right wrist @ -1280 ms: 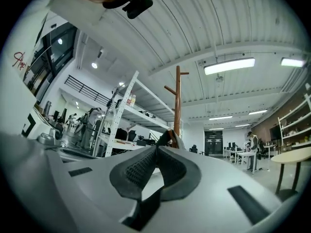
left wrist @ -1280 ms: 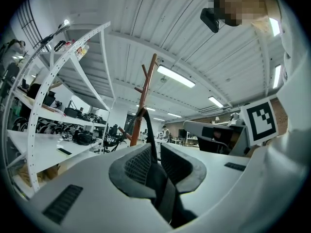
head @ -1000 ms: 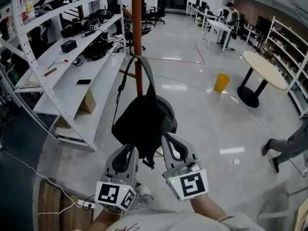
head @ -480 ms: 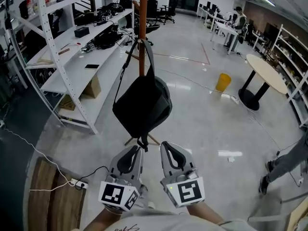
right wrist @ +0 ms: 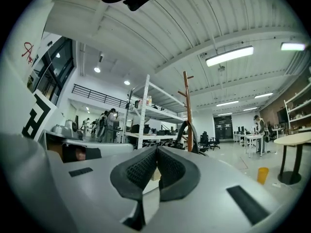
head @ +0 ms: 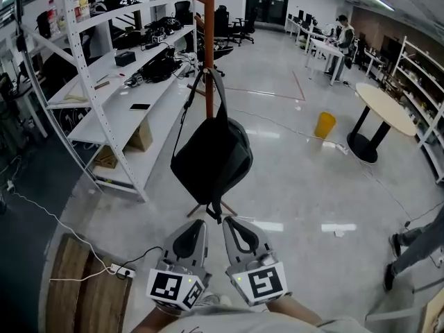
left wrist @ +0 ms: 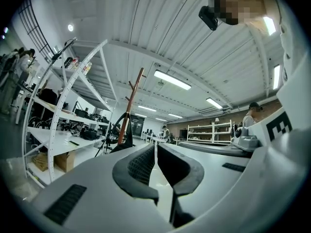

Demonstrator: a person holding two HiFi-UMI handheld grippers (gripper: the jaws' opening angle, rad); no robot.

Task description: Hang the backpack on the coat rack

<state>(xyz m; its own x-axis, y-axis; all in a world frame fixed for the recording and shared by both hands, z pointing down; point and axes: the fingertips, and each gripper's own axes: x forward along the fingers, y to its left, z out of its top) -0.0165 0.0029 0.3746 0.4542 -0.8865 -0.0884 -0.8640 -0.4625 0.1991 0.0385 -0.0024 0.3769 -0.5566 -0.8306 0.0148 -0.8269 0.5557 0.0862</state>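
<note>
Both grippers have drawn back from the backpack (head: 211, 158) since a second ago, when their tips were right at its underside; it now hangs clear of them. It hangs by its top strap from the rack (head: 209, 40), its dark body in front of the pole, and a short strap dangles from its bottom just above the gripper tips. The left gripper (head: 201, 222) and right gripper (head: 227, 220) sit side by side low in the head view, pointing toward the rack. Each has its jaws pressed together with nothing between them. White shelves (head: 118, 109) stand left of the rack. A yellow bin (head: 324, 125) and a round table (head: 388, 109) are well off to the right.
</note>
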